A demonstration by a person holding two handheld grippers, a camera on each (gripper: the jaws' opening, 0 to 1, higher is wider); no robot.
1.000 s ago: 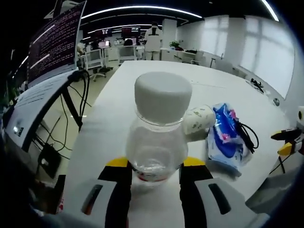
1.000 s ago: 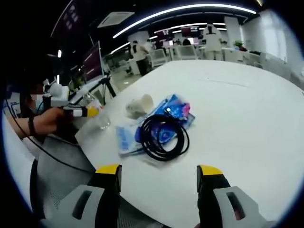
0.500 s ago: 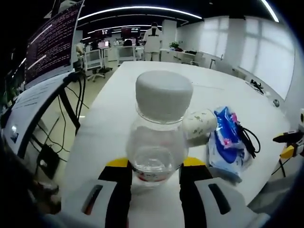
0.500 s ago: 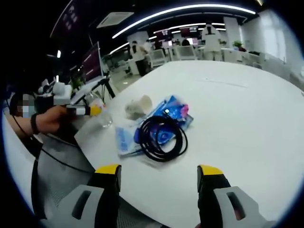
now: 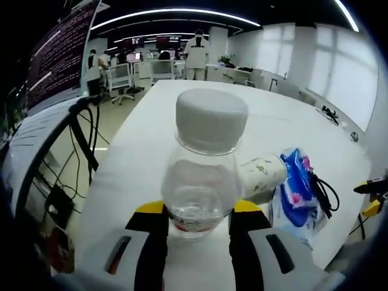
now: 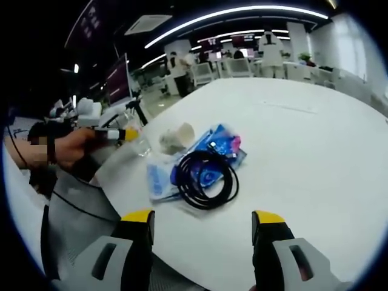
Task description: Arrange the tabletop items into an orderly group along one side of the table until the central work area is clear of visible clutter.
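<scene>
A clear plastic bottle [image 5: 203, 182] with a white cap stands upright between my left gripper's [image 5: 197, 211] jaws, which are shut on its lower body. To its right a paper cup [image 5: 262, 173] lies on its side beside a blue wipes pack [image 5: 296, 195] with a black cable [image 5: 322, 189] on it. In the right gripper view, my right gripper [image 6: 203, 218] is open and holds nothing, a short way from the cable coil [image 6: 206, 179], the blue pack [image 6: 159, 174] and the cup [image 6: 176, 137]. A hand holds the left gripper [image 6: 115, 134] with the bottle [image 6: 140, 145] at the table's left edge.
The white table [image 6: 303, 145] stretches wide and bare beyond the cluster. A monitor [image 5: 57, 57] on a stand with hanging cables is off the table's left side. The right gripper's yellow tip [image 5: 368, 194] shows at the far right edge. Desks, chairs and people stand far back.
My left gripper, still shut on the bottle, has moved in over the table edge toward the cup. The right gripper has stayed put and open.
</scene>
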